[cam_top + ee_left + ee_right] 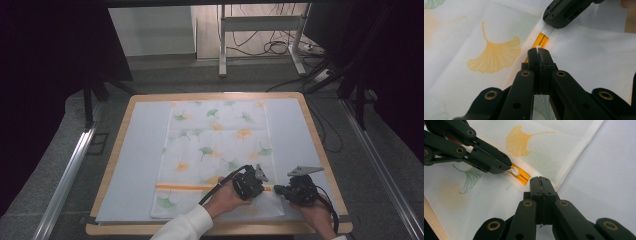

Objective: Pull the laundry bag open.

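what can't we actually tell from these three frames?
- Left gripper, left gripper view: jaws closed at the cloth's orange stripe; its own tips hide whether fabric is pinched.
- Right gripper, right gripper view: same, tips cover the cloth edge.
- High view: both jaw sets too small, hidden by gripper bodies.

This place looks like a lab or a test room, not a home. A wooden table [112, 165] stands on grey carpet between metal rails [65, 180], with dark curtains [45, 60] at both sides and loose cables [272, 46] behind.
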Demonstrator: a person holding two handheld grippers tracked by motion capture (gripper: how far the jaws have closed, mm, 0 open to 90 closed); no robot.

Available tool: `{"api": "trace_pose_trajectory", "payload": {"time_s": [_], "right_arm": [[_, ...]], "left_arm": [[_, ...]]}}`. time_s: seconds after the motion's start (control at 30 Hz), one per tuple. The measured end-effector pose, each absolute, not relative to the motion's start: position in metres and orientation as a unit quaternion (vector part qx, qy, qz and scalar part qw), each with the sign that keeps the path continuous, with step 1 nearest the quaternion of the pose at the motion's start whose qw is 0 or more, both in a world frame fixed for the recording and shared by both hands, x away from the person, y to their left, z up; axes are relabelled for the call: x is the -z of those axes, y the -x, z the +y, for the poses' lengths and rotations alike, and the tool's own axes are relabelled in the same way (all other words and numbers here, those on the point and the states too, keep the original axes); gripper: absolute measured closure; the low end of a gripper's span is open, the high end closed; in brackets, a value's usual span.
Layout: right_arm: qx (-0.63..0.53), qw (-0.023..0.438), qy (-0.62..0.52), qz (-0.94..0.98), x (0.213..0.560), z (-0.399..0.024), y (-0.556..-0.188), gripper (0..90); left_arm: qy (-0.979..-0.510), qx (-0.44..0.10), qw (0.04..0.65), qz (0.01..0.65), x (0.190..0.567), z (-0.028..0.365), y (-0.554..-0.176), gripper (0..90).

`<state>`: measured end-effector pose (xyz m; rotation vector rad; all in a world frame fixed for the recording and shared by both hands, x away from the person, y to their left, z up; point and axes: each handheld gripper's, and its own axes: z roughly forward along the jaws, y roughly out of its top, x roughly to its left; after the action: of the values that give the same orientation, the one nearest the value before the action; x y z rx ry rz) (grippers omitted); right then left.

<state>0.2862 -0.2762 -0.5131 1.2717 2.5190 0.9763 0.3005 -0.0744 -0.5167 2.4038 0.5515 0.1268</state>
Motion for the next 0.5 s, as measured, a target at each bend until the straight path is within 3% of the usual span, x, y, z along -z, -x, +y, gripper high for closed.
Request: {"api": "trace_pose_trajectory", "payload": {"time_s": [0.5], "right_arm": [[-0.331, 0.076, -0.422, 0.841, 0.514, -0.277, -0.286, 90.0]], "left_arm": [[-0.917, -0.050, 0.328, 0.220, 0.517, -0.058, -0.299, 90.0]]}}
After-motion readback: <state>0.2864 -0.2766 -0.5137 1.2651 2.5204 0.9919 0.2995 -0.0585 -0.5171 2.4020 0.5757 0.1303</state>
